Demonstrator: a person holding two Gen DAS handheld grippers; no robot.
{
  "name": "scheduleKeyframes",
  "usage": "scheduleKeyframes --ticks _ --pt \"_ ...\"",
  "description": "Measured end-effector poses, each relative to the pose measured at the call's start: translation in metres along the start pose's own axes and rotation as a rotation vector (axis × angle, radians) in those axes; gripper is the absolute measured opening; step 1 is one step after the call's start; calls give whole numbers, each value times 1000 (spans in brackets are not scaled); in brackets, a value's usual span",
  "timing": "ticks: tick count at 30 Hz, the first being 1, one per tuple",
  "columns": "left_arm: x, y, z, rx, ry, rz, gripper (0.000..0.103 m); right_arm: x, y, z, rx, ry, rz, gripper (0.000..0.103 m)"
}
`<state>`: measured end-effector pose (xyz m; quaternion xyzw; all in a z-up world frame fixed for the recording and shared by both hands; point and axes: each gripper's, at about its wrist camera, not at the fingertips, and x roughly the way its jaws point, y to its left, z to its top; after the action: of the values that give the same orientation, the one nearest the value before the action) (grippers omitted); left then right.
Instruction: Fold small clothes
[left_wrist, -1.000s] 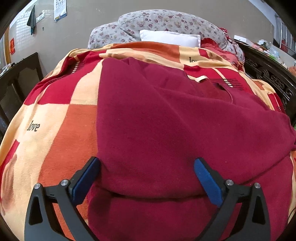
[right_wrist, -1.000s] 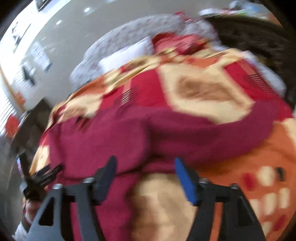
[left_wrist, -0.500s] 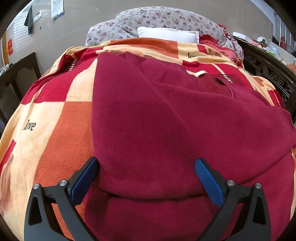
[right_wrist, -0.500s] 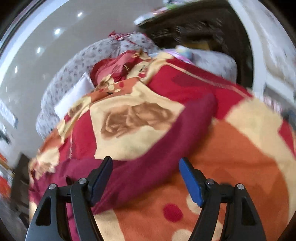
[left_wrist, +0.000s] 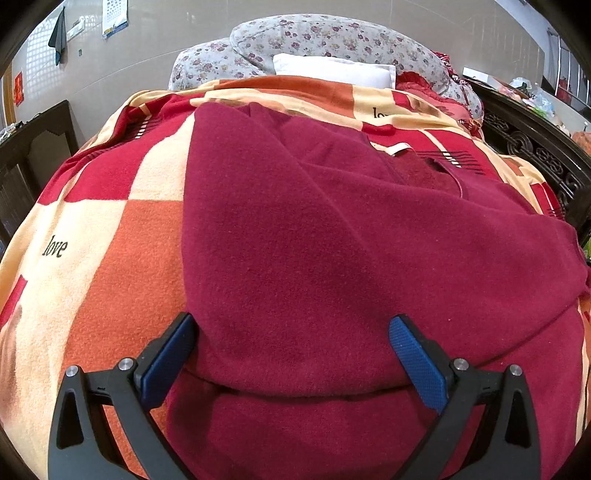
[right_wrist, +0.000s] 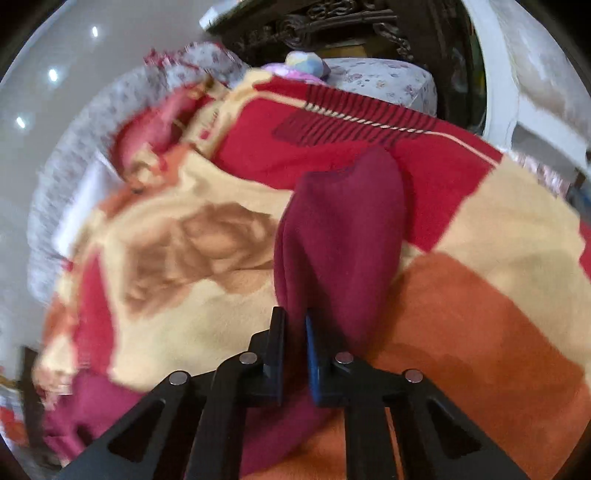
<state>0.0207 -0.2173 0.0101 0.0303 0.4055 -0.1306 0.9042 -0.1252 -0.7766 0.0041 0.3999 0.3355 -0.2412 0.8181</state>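
Observation:
A dark red fleece sweater (left_wrist: 332, 240) lies spread on a bed covered by a red, orange and cream patterned blanket (left_wrist: 110, 266). Its left sleeve is folded across the body. My left gripper (left_wrist: 291, 350) is open and hovers over the sweater's lower part, its blue pads on either side of a fold, gripping nothing. In the right wrist view my right gripper (right_wrist: 295, 332) is shut on the sweater's right sleeve (right_wrist: 343, 236), whose cuff end points away across the blanket (right_wrist: 480, 295).
A floral quilt roll (left_wrist: 314, 40) and a white pillow (left_wrist: 332, 70) lie at the bed's head. A dark carved wooden bed frame (left_wrist: 535, 144) runs along the right. Dark furniture (left_wrist: 29, 155) stands at the left.
My right gripper swung to the right along the sleeve and closed on it; it was open before. My left gripper has stayed open and almost still over the sweater.

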Motion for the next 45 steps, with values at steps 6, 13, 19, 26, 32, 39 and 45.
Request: scheduleKeyframes --ticks 6,13,19,26,32,39,45 --pt "-11 13 1 -59 -44 -88 103 -73 34 -19 -119 -80 249 10" --pt "-28 53 4 -248 -103 -295 103 -109 167 -74 -379 -34 514 10" --pt "-41 67 4 -262 -156 -357 103 -80 295 -169 -613 125 700 12" --pt "-45 85 6 -322 -188 -399 103 9 316 -242 -663 408 545 40" --pt "-44 59 15 -251 -174 -323 103 -31 284 -229 -641 275 589 64" --pt "-14 22 28 -172 -54 -301 79 -47 261 -227 -621 307 635 67" --pt "3 21 28 -209 9 -303 19 -56 243 -225 -600 309 658 74"
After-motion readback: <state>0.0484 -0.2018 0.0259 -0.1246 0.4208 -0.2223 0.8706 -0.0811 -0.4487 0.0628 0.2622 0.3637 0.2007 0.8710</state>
